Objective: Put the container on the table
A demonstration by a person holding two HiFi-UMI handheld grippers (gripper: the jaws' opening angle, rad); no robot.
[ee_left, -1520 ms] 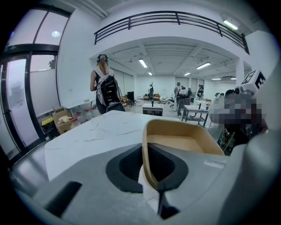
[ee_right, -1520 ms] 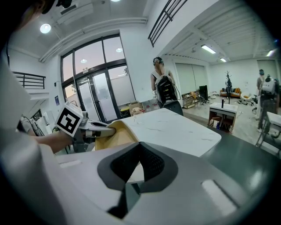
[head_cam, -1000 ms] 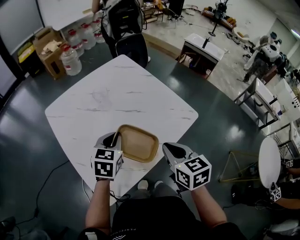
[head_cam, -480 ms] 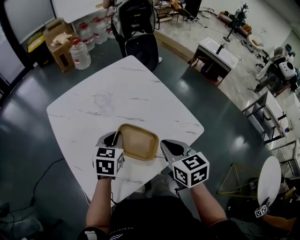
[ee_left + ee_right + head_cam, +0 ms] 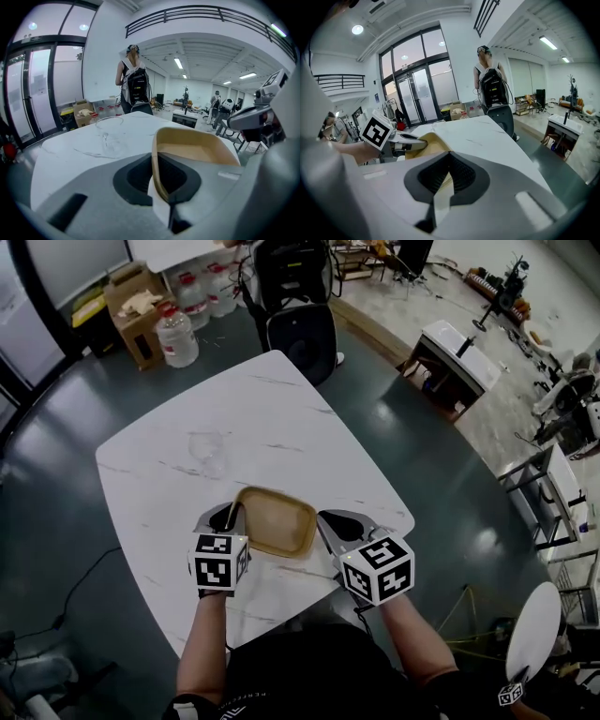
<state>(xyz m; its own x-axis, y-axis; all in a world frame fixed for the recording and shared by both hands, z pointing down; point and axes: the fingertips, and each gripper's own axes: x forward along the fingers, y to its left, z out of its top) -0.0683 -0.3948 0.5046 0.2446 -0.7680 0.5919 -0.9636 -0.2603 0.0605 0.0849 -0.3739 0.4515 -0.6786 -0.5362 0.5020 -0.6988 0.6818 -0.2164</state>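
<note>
Table [image 5: 281, 418], white and marbled, fills the middle of the head view; its near edge lies just ahead of the person; the container [image 5: 277, 519], shallow and tan, is over the table close to that near edge, between the two grippers; whether its base already touches the table or hangs just clear of it cannot be told from these views; the left gripper [image 5: 228, 515] has its jaws closed on the container's left rim, the thin wall clamped edge-on between them in the left gripper view; the right gripper [image 5: 328, 523] is likewise pinched on the right rim, the tan wall showing in its jaw gap; a clear glass [image 5: 208, 454] stands well apart toward the left edge, out of the way.

Step in hand appears to be the set-down itself, near its end; the next move calls for lowering both sides evenly until the base lies flat, then opening both pairs of jaws and drawing them outward off the rims, so the light container is not dragged toward the near edge.
</note>
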